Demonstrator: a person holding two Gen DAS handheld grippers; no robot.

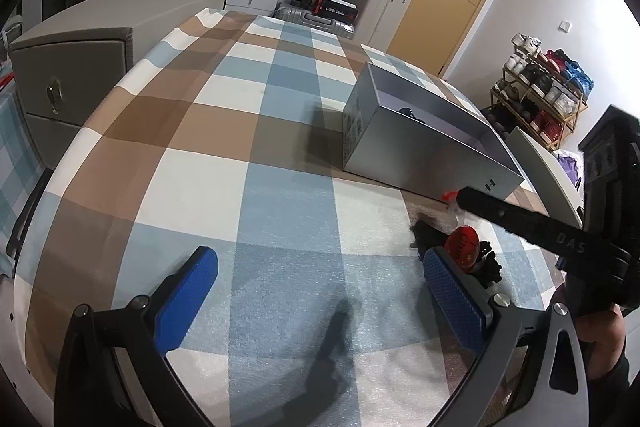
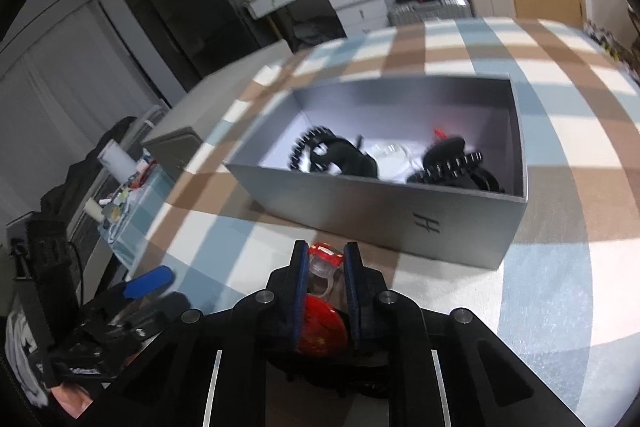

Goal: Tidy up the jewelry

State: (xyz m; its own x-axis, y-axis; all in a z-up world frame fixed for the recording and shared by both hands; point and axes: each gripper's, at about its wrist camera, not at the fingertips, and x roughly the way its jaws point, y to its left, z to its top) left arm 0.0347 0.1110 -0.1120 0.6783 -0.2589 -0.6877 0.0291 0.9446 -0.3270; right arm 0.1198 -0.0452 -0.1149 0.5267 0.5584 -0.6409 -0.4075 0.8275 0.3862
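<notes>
Soft indoor light falls from above, so the silver box (image 1: 420, 143) throws a dark shadow leftward. The right wrist view is motion-blurred (especially beyond that box). Fisheye bending darkens both frames' corners.

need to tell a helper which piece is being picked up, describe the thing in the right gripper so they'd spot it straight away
On the checked blanket, find the open grey box marked with an H. Just in front of its near wall, the right gripper is shut on a small clear plastic ring with a red top. Unlike the black hair claws in the box, it is see-through and red-capped.
</notes>
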